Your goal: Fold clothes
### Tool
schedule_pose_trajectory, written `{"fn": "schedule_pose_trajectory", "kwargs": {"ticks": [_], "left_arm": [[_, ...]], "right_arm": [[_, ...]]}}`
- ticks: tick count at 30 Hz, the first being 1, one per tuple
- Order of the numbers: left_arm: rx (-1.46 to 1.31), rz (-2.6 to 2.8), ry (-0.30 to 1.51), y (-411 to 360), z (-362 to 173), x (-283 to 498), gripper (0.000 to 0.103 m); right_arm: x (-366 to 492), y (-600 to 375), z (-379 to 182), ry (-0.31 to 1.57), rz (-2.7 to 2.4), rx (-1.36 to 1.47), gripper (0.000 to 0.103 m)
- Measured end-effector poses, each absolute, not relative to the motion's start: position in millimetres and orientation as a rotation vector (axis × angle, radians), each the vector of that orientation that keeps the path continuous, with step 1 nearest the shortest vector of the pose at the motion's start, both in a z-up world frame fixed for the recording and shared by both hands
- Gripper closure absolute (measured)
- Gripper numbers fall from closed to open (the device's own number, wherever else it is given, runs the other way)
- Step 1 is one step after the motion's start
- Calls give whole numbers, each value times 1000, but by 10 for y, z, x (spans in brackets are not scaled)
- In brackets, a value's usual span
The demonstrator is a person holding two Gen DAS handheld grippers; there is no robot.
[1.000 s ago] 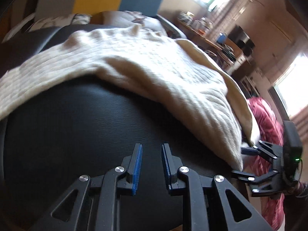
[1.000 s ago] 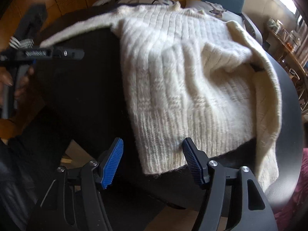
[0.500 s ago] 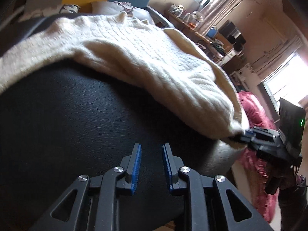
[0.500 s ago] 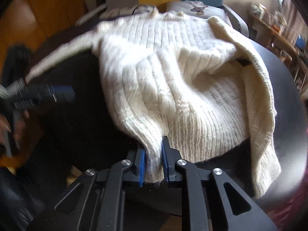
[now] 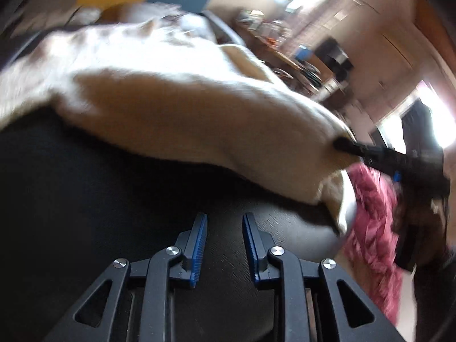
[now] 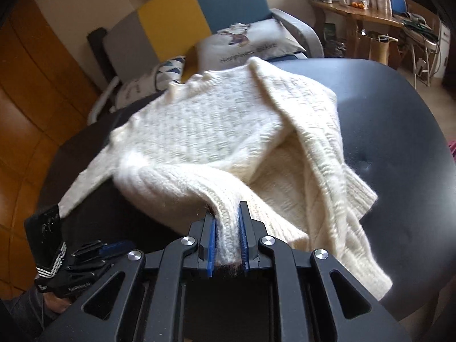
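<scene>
A cream knitted sweater point(image 6: 216, 131) lies on a round black table point(image 6: 399, 131). My right gripper point(image 6: 227, 222) is shut on the sweater's ribbed hem and holds that corner lifted off the table. In the left wrist view the sweater point(image 5: 171, 108) is blurred and its near corner hangs from the right gripper point(image 5: 342, 145). My left gripper point(image 5: 223, 222) is empty, its jaws a small gap apart, low over the bare black table point(image 5: 85, 213) in front of the sweater. It also shows in the right wrist view point(image 6: 94, 252) at the lower left.
A sofa with grey, yellow and blue panels point(image 6: 182, 20) and cushions point(image 6: 245, 42) stands behind the table. A cluttered wooden desk point(image 6: 356, 14) is at the far right. A pink fluffy garment point(image 5: 370, 228) lies beyond the table's right edge.
My right gripper shut on the sweater's hem and lifted it up and back over the table. The left gripper stayed low by the front, its jaws unchanged.
</scene>
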State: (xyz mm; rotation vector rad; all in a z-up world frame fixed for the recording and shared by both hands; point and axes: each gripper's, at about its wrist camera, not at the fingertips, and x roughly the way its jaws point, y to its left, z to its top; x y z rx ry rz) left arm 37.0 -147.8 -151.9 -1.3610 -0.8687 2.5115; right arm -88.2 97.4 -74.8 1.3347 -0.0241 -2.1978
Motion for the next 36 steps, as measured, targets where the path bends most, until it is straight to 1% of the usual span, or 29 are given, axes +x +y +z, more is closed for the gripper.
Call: {"fn": "schedule_pose_trajectory", "kwargs": {"ticks": [4, 10, 12, 19, 21, 22, 23, 26, 30, 34, 36], "left_arm": [[-1382, 2552, -969, -1662, -1623, 306, 76], [-1303, 2512, -1168, -1900, -1672, 151, 65], [-1298, 2442, -1239, -1913, -1747, 80, 64], [-1252, 2400, -1334, -1808, -1828, -155, 63], [-1253, 2412, -1352, -1757, -1842, -197, 67], [-1278, 2438, -1333, -1713, -1857, -233, 79], [-1316, 2475, -1299, -1689, -1859, -246, 98], [-1332, 2515, -1299, -1720, -1853, -167, 99], [-1298, 2612, -1143, -1750, -1636, 62, 100], [-1292, 2613, -1045, -1878, -1430, 296, 100], [-1299, 2617, -1013, -1991, -1324, 468, 100]], "right_arm": [[-1101, 948, -881, 24, -2237, 1358, 88], [-1359, 915, -1119, 20, -2205, 1397, 88], [-1390, 923, -1180, 10, -2193, 1401, 88], [-1403, 985, -1228, -25, -2163, 1389, 88], [-1390, 986, -1208, -5, -2166, 1379, 87], [-1386, 987, -1199, 0, -2169, 1376, 86], [-1380, 990, -1190, 3, -2174, 1373, 86], [-1349, 990, -1159, 23, -2195, 1360, 85], [-1258, 977, -1077, 68, -2210, 1334, 85], [-1089, 890, -1047, 159, -2175, 1339, 85], [-984, 822, -1056, 204, -2133, 1351, 75]]}}
